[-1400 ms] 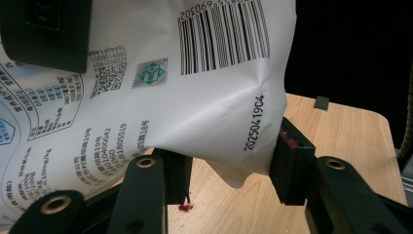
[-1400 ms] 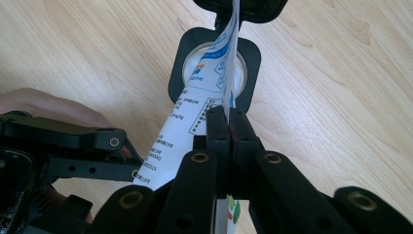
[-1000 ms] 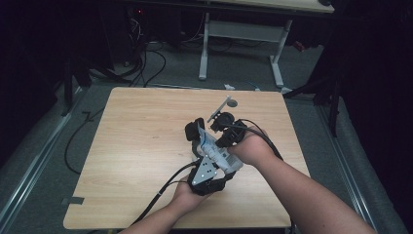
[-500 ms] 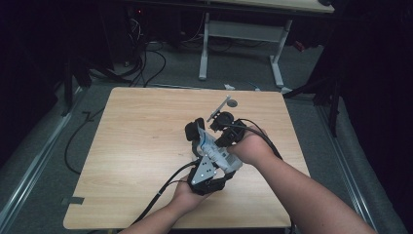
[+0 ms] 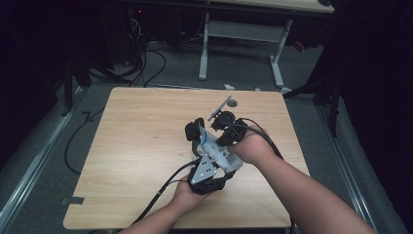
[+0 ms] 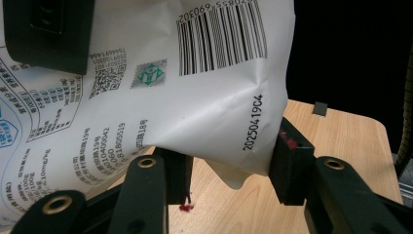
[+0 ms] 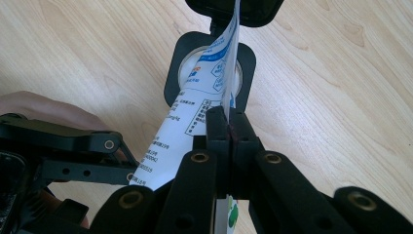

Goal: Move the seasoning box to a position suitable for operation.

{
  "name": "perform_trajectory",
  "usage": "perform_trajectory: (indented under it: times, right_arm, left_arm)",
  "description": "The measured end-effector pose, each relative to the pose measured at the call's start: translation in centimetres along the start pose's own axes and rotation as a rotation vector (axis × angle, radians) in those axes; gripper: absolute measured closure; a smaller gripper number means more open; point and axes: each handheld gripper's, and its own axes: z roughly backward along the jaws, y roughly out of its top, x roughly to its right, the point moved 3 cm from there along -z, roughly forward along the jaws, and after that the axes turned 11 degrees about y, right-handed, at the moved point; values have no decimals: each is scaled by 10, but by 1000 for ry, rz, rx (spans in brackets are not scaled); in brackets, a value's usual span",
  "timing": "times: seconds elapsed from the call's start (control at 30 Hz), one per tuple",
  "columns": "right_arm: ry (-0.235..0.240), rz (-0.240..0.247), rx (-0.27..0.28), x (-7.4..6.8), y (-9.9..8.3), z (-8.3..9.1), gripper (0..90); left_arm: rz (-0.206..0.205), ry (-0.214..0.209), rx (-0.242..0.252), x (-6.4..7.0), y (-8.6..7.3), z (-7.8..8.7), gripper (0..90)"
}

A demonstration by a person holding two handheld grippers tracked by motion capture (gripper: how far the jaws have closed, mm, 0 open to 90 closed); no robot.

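A white pouch (image 5: 216, 148) with blue print and a barcode (image 6: 214, 73) is held above the wooden table (image 5: 136, 161) between both grippers. My left gripper (image 6: 229, 170) has its jaws closed on the pouch's bulging lower corner, and it sits under the pouch in the high view (image 5: 210, 168). My right gripper (image 7: 228, 131) is shut tight on the pouch's thin flat edge. Beyond that edge, the pouch's far end points at a black square-rimmed cup (image 7: 182, 58) with a white inside. The cup stands on the table just left of the grippers (image 5: 194, 130).
A thin grey stick-like tool (image 5: 220, 107) and a small round dark disc (image 5: 233, 103) lie near the table's far edge. Cables (image 5: 160, 192) trail from the grippers toward the table's near edge. The left half of the table is bare wood.
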Motion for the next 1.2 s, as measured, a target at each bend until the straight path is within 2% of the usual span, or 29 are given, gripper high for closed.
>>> perform_trajectory:
  times: [0.6,0.67,1.2]
  right_arm:
    - [-4,-2,4,-1,2,1,897]
    - [-7,13,5,0,2,1,897]
    - [2,22,-1,-2,5,-1,897]
  left_arm:
    - [2,1,9,-1,3,1,576]
    - [2,2,9,-1,3,1,576]
    - [-6,13,7,-3,2,3,578]
